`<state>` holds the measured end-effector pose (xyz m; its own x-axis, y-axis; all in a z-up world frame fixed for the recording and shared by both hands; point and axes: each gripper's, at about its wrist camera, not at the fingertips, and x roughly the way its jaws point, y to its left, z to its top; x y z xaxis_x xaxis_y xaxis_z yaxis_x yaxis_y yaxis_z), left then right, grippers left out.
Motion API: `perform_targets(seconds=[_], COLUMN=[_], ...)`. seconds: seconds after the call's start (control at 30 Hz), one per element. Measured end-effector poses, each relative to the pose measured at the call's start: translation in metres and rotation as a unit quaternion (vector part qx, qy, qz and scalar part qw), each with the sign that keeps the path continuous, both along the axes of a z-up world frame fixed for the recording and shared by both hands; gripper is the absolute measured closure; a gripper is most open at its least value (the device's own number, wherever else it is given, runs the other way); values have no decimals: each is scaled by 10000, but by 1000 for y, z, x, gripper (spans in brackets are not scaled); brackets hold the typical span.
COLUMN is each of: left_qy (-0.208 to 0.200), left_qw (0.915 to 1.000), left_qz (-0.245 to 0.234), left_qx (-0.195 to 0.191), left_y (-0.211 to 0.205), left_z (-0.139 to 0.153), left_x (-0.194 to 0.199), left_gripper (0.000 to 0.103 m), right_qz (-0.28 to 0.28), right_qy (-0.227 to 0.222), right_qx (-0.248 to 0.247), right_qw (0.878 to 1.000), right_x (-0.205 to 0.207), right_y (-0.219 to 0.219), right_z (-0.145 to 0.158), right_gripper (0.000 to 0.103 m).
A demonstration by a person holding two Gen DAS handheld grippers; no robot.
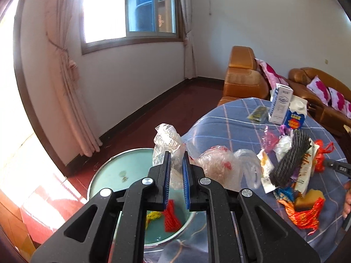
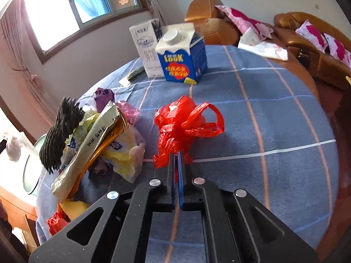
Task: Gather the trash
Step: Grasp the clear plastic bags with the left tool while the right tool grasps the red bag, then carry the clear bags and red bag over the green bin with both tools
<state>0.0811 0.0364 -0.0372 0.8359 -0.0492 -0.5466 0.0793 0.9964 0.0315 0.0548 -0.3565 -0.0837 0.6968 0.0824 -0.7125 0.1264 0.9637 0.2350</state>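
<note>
1. The left gripper [image 1: 176, 164] had its blue pads a narrow gap apart, with a crumpled clear plastic bag [image 1: 167, 141] caught between them and raised above the table edge.
2. Below that bag stood a round green bin [image 1: 114, 171] on the red floor; inside it lay a red foam net [image 1: 172, 217] and a yellow scrap [image 1: 153, 215].
3. The right gripper [image 2: 176, 164] was closed almost completely, pinching the lower end of a red plastic bag [image 2: 184, 125] that rested on the blue checked tablecloth [image 2: 274, 114].
4. Just left of the red bag lay a heap of wrappers [image 2: 101, 144], with a black foam net [image 2: 59, 138] standing on top of it.
5. At the far side of the table stood a blue carton [image 2: 184, 54] touching a white carton [image 2: 147, 46].
6. Behind the table was an orange leather sofa [image 2: 307, 50] bearing pink-and-white cushions [image 2: 318, 37].
</note>
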Motion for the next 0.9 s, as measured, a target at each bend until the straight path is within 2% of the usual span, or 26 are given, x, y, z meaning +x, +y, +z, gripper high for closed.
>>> perform_targets(seconds=[0.27, 0.53, 0.9], left_qy=[-100, 14, 125], left_qw=[9994, 9968, 9905], left_qz=[317, 767, 1224], left_qx=[128, 236, 612], left_y=[17, 47, 76], left_z=[2, -6, -18], left_x=[-3, 1, 4], left_gripper=[93, 93, 93], right_qz=[-27, 652, 1593], right_qy=[-617, -1051, -1159], right_qx=[-527, -495, -432], right_qw=[9967, 9911, 9794], right_x=[-15, -1, 37], right_y=[12, 58, 137], right_z=[45, 76, 92], right_gripper=[101, 101, 101])
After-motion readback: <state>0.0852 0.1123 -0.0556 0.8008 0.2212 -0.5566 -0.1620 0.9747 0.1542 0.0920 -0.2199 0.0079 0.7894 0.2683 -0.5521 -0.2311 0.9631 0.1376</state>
